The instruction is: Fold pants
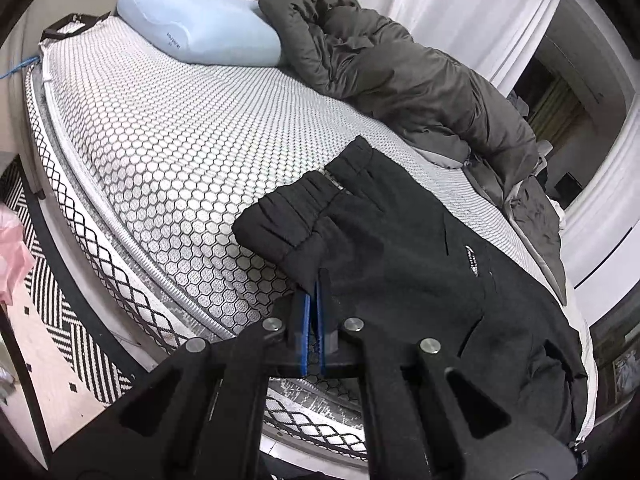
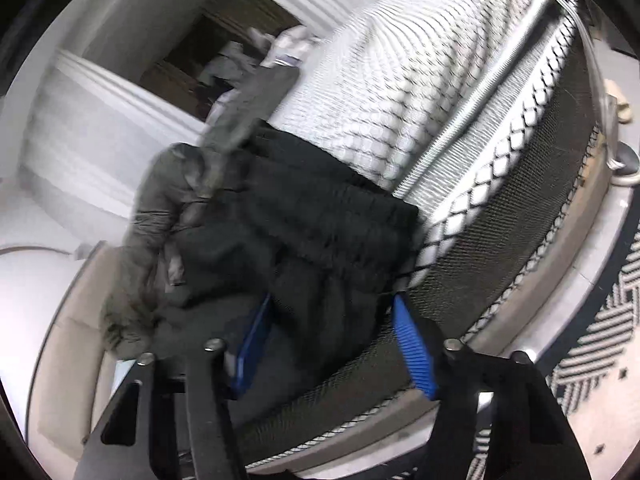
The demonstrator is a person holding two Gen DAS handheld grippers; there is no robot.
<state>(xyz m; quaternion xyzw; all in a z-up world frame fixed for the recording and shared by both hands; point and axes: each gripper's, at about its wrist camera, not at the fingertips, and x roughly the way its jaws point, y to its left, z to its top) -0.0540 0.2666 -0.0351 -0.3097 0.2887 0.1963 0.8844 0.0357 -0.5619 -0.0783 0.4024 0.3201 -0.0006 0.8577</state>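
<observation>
Black pants [image 1: 400, 248] lie on the honeycomb-patterned mattress [image 1: 160, 140], elastic waistband toward the pillow, legs running to the lower right. My left gripper [image 1: 314, 292] is shut on the pants at the waistband's near edge, blue pads pressed together. In the blurred right wrist view the pants [image 2: 304, 232] hang bunched over the mattress edge [image 2: 460, 184]. My right gripper [image 2: 332, 308] is open, its blue fingers [image 2: 412, 344] wide apart on either side of the black fabric without pinching it.
A light blue pillow [image 1: 200, 28] and a rumpled dark grey duvet [image 1: 400, 72] lie at the head and far side of the bed. A black-and-white patterned rug [image 1: 60, 312] covers the floor beside the bed. White wardrobe doors [image 1: 480, 8] stand behind.
</observation>
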